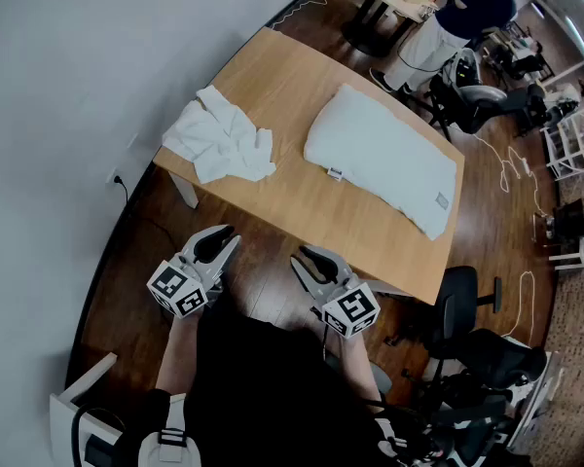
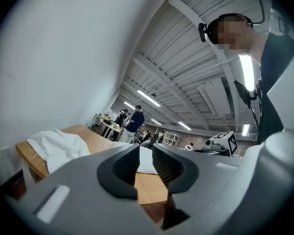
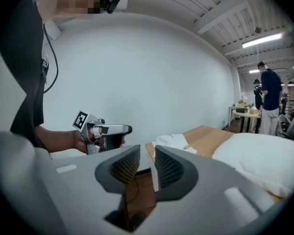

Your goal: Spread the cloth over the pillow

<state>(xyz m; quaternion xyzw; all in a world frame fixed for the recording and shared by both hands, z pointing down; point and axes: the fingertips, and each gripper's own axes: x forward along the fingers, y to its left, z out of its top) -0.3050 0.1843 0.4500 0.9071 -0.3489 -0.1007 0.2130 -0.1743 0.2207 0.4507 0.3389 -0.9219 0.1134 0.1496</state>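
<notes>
- A light wooden table (image 1: 292,95) stands ahead of both grippers, its near edge well apart from the left gripper (image 1: 224,236) and the right gripper (image 1: 307,258).
- A white cloth (image 1: 219,139) lies crumpled in a heap on the tabletop — straight ahead of the left gripper, close to the table's near corner.
- A white pillow (image 1: 384,159) lies flat on the tabletop, ahead of the right gripper and off to its right, with bare wood between it and the cloth.
- Two small tags show on the pillow's edge — one on the side facing the grippers, one near its right end.
- The table's far end, beyond both, is bare wood.
</notes>
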